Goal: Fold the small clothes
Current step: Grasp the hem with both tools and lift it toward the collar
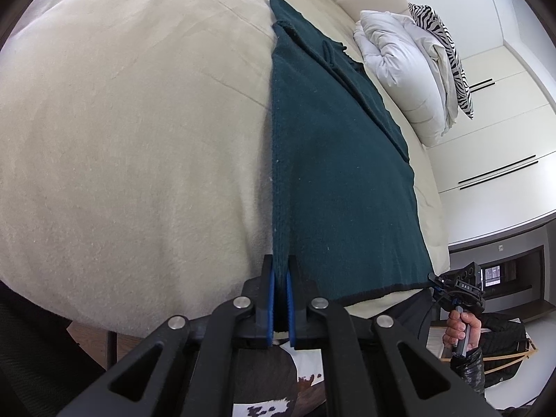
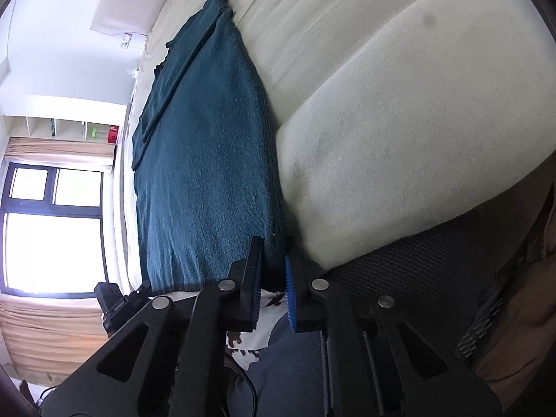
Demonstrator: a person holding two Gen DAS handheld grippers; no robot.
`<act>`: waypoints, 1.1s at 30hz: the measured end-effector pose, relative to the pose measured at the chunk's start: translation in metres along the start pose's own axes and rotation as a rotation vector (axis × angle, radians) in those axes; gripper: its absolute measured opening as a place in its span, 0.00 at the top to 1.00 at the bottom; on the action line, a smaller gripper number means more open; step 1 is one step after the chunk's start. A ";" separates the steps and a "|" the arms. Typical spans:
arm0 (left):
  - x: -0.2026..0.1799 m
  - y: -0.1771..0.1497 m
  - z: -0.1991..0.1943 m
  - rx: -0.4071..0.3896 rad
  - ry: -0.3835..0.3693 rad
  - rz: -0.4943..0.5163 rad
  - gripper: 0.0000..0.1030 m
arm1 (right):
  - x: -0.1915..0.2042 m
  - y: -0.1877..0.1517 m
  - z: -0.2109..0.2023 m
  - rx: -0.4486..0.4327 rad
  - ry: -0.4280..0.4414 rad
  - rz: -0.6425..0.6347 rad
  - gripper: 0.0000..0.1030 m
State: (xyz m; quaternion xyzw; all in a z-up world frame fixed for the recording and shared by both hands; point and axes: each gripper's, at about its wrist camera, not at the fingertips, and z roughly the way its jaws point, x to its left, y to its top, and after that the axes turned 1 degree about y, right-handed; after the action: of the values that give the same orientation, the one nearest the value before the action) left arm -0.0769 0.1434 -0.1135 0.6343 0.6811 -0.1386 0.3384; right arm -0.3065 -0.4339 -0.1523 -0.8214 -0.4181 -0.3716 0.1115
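A dark teal knitted garment (image 1: 333, 160) lies flat on a cream bed cover (image 1: 132, 132), stretched away from me. My left gripper (image 1: 280, 267) is shut on the garment's near hem corner. The right gripper (image 1: 451, 283) shows at the other near corner in the left wrist view. In the right wrist view my right gripper (image 2: 272, 253) is shut on the thick near hem of the same garment (image 2: 201, 160). A folded sleeve lies along its far part.
A white duvet (image 1: 399, 59) and a zebra pillow (image 1: 448, 55) lie at the head of the bed. White wardrobe doors (image 1: 504, 146) stand behind. A window (image 2: 52, 226) with curtains is on the left. A mesh chair (image 2: 417, 264) is beside the bed edge.
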 end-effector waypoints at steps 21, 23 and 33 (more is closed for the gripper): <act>-0.027 0.096 -0.037 -0.166 -0.420 -0.228 0.95 | 0.110 0.066 -0.022 -0.280 0.213 -0.139 0.94; -0.030 0.114 -0.034 -0.181 -0.445 -0.250 0.95 | 0.120 0.084 -0.018 -0.300 0.215 -0.138 0.94; -0.046 0.202 -0.010 -0.261 -0.426 -0.249 0.95 | 0.150 0.189 0.008 -0.426 0.115 -0.110 0.94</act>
State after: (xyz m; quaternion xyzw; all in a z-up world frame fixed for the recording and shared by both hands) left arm 0.1120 0.1462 -0.0285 0.4533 0.6794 -0.2205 0.5332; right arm -0.1008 -0.4569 -0.0283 -0.7797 -0.3673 -0.5034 -0.0614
